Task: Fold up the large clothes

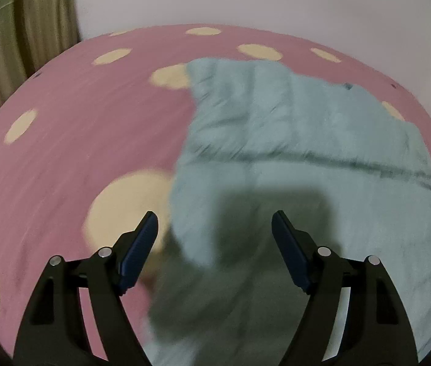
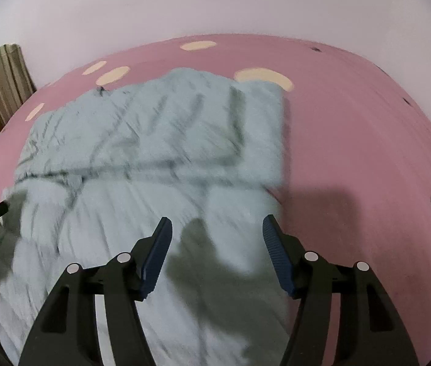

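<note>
Jaws of both grippers stand wide apart and hold nothing. The left gripper hangs over the left border of the pale blue garment: its left finger is above the bare pink bedspread, its right finger above the cloth. The right gripper hangs over the garment near its right border, both fingers above cloth, the bedspread showing just beyond the right finger. Whether either touches the fabric cannot be told, as both views are blurred.

The garment lies flat on the spotted bedspread, well in from the far edge, with a crosswise ridge that reads as a fold already laid. The fabric looks thick, soft and fuzzy, probably fleece: likely light for its bulk, limp, not fragile and not slippery. It should sag when lifted, so a hold at the two near corners or along the side borners would probably serve best, pinching through all layers.
</note>
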Tool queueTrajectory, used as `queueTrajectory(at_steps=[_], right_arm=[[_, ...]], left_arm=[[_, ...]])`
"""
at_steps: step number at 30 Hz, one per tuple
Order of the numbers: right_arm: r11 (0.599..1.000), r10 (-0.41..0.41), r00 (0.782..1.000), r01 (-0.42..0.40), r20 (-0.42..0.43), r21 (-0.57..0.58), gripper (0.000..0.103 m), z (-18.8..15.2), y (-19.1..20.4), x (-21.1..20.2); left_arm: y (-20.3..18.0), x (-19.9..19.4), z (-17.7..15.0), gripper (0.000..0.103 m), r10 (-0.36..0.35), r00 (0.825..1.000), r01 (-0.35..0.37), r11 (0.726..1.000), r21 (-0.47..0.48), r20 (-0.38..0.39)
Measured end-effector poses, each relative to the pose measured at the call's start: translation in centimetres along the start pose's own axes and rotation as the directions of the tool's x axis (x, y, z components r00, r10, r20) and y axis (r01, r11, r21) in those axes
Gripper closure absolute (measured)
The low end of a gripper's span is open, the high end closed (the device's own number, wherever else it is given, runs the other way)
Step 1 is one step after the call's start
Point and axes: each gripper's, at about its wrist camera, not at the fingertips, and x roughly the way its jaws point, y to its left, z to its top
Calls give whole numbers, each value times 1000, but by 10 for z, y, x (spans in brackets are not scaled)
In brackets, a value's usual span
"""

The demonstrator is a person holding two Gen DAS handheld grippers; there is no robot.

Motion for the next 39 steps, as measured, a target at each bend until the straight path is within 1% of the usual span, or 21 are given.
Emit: queueTrajectory(at_steps=[3, 7, 11, 13, 18, 24, 29, 33, 39], right_arm=[[1000, -4, 1000, 5, -18, 29, 41, -25, -18, -16], [998, -1, 1000, 3, -30, 60, 41, -57, -32, -34], [996, 28, 999, -24, -45, 87, 39, -82, -40, -47], [995, 37, 998, -32, -49, 93, 36, -91, -42, -51], [994, 46, 997, -39, -61, 106, 36, -115, -47, -62], [986, 94, 992, -80, -85, 148, 36, -138, -51, -68], [987, 91, 993, -81, -75, 138, 36, -149, -46, -74], [989, 87, 994, -78, -69, 126, 36, -153, -45, -75], [992, 73, 995, -65, -71, 113, 40, -154, -43, -77]], left_arm=[[23, -18, -28, 26, 9, 1000, -10, 999, -31, -19], [44, -35, -62, 26, -1, 998, -2, 998, -59, -56], [56, -50, -90, 26, -62, 995, 55, 995, -86, -79], [58, -54, -96, 26, -81, 994, 73, 993, -93, -80], [60, -64, -110, 26, -129, 988, 122, 989, -88, -86], [59, -68, -121, 26, -175, 981, 167, 982, -94, -84], [60, -71, -125, 26, -215, 973, 208, 974, -89, -79], [62, -73, -130, 27, -220, 973, 214, 973, -86, -70], [66, -79, -135, 28, -227, 970, 216, 969, -121, -88]])
